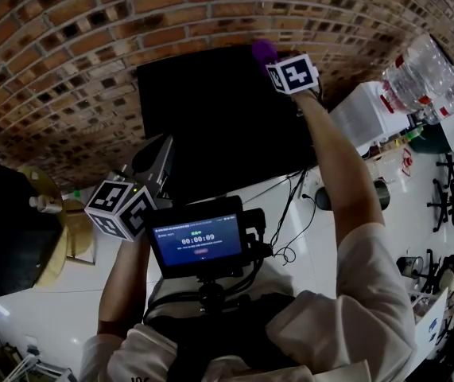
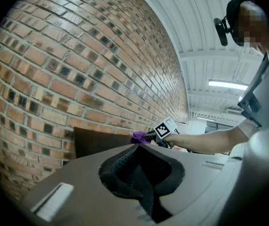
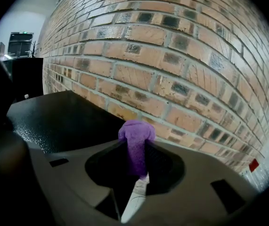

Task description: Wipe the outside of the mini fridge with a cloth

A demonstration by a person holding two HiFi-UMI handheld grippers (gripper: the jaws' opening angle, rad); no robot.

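In the head view, the black mini fridge (image 1: 219, 118) stands with its back against the brick wall (image 1: 67, 46). The right claw (image 1: 268, 60) is reached out over the fridge's far top edge with a purple cloth (image 1: 263, 51) bunched at its tip, which we judge puts the wad on the strip beside the wall. The left claw (image 1: 153, 156) hangs near the fridge's near left corner, apparently parked out of the wiping path. A small screen (image 1: 199, 241) on the chest rig shows white digits like a timer, and the finer lines beneath are too small to read. The water bottles (image 1: 421, 74) at the right carry red labels we cannot make out. In the left gripper view, the left claw (image 2: 135, 150) is clenched with nothing in it. Beyond it the fridge (image 2: 96, 140) shows as a dark panel, and the cloth (image 2: 140, 136) sits right at its top edge. We cannot tell whether it presses on the surface. The marker cube (image 2: 166, 127) bears only black and white squares, no letters. In the right gripper view, the right claw (image 3: 139, 166) is grasping the cloth (image 3: 136, 140), pinched low so a rounded pad sticks out ahead of the jaws, which suits rubbing. The fridge's glossy top (image 3: 63, 121) lies below and to the left. We see no brand or label on the fridge in any view.
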